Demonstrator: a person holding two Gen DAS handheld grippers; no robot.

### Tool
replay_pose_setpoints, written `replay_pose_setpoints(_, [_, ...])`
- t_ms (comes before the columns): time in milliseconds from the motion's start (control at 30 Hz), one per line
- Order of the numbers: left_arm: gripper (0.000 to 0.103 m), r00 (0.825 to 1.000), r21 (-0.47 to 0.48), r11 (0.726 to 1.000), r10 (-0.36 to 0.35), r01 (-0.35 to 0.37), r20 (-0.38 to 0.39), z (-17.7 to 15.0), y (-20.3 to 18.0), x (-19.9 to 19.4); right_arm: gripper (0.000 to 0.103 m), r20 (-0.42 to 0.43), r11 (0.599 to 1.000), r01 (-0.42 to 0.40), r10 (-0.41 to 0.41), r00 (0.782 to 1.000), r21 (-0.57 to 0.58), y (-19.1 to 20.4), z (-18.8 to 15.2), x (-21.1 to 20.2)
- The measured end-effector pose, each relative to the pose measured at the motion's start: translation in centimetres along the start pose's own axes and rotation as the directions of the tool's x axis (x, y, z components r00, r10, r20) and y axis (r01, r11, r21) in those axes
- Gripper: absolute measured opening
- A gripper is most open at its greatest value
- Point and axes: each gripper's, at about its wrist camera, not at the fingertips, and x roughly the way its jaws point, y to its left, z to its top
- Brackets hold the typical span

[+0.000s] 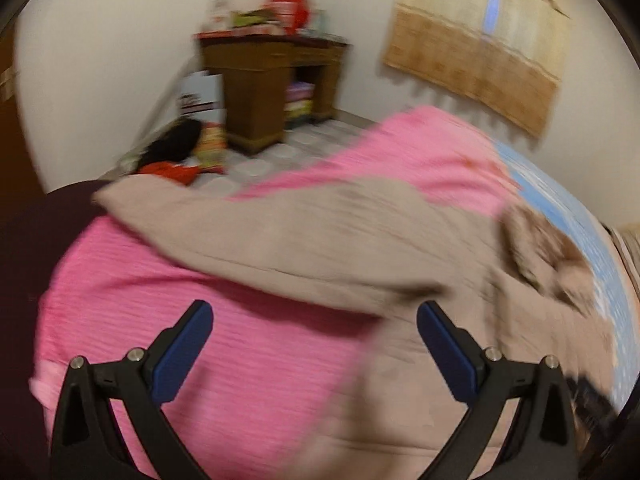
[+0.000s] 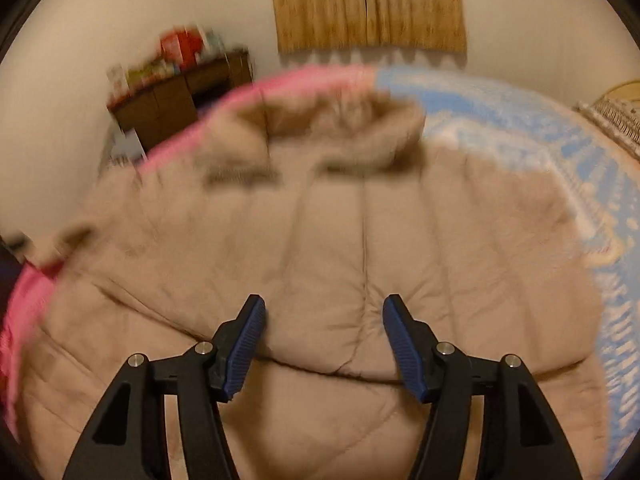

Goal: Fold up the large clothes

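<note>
A large beige padded jacket [image 2: 340, 248] lies spread on the bed, front up, its fur-trimmed hood [image 2: 332, 120] at the far end. In the left wrist view one sleeve [image 1: 304, 232] stretches out to the left over the pink cover. My left gripper [image 1: 314, 320] is open and empty above the pink cover, just below that sleeve. My right gripper [image 2: 324, 316] is open and empty over the jacket's lower front. Both views are motion-blurred.
The bed has a pink blanket [image 1: 180, 328] on the left and a blue patterned cover [image 2: 540, 120] on the right. A brown wooden desk [image 1: 268, 84] with clutter stands by the far wall. Bags lie on the floor [image 1: 180, 152]. A curtain [image 2: 368, 4] hangs behind the bed.
</note>
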Motion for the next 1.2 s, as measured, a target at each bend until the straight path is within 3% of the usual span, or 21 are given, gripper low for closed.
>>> replay_pose_setpoints(100, [0.103,0.996,-0.151,0.985,0.091,-0.088,0.013,2.0,6.5,0.7,0.066,0.021,0.998,-0.04,0.04,0.999,0.04,-0.9,0.0,-0.2])
replay_pose_setpoints(233, [0.103,0.989,-0.386,0.913,0.147,-0.134,0.004,3.2,13.7,3.0,0.068,0.025,0.997,-0.061,0.059,0.998,0.053,-1.0,-0.2,-0.2])
replay_pose_setpoints(300, [0.103,0.986,-0.442,0.884,0.164,-0.152,-0.01,3.6,15.2,4.6,0.069,0.025,0.997,-0.06,0.059,0.998,0.047,-0.7,-0.2,-0.2])
replay_pose_setpoints(367, [0.101,0.988,-0.478,0.866,0.15,-0.145,-0.03,4.0,15.9,6.6,0.071,0.024,0.997,-0.06,0.059,0.998,0.042,-0.4,-0.2,0.0])
replay_pose_setpoints(567, [0.079,0.992,-0.499,0.858,0.088,-0.122,-0.092,4.4,15.5,11.1,0.072,0.026,0.997,-0.065,0.064,0.998,0.046,-0.3,-0.1,0.1])
replay_pose_setpoints(633, [0.078,0.989,-0.518,0.844,0.089,-0.138,-0.118,4.2,15.7,12.0,0.072,0.027,0.997,-0.066,0.065,0.998,0.048,-0.3,-0.1,0.0])
replay_pose_setpoints(700, [0.073,0.986,-0.499,0.851,0.129,-0.163,-0.102,4.3,15.5,11.8,0.072,0.029,0.996,-0.073,0.072,0.997,0.052,-0.4,-0.2,0.1])
replay_pose_setpoints(800, [0.05,0.976,-0.426,0.879,0.207,-0.215,-0.066,4.5,14.5,11.2,0.073,0.033,0.994,-0.088,0.086,0.996,0.063,-0.7,-0.2,0.1])
replay_pose_setpoints(833, [0.015,0.984,-0.407,0.896,0.175,-0.177,-0.041,4.5,14.4,10.8,0.073,0.035,0.993,-0.092,0.09,0.995,0.067,-0.7,-0.2,0.1])
replay_pose_setpoints(867, [0.006,0.99,-0.393,0.909,0.137,-0.138,-0.029,4.8,14.2,10.6,0.073,0.036,0.993,-0.095,0.093,0.995,0.069,-0.8,-0.2,0.1])
replay_pose_setpoints(1000, [0.007,0.988,-0.297,0.95,0.129,-0.099,0.082,7.0,11.2,7.7,0.073,0.042,0.991,-0.109,0.105,0.994,0.08,-1.0,-0.2,0.1])
replay_pose_setpoints(1067, [0.007,0.982,-0.218,0.975,0.078,-0.04,0.171,7.9,8.0,4.9,0.073,0.044,0.99,-0.116,0.112,0.993,0.085,-1.1,-0.2,0.1])
replay_pose_setpoints(1133, [0.007,0.967,-0.122,0.992,0.012,0.02,0.255,8.4,4.4,1.9,0.073,0.048,0.988,-0.124,0.12,0.992,0.093,-1.2,-0.2,0.0])
replay_pose_setpoints(1200, [0.007,0.94,-0.001,0.996,-0.082,0.087,0.332,8.2,0.1,-1.4,0.073,0.053,0.986,-0.135,0.13,0.99,0.102,-1.4,-0.3,0.0])
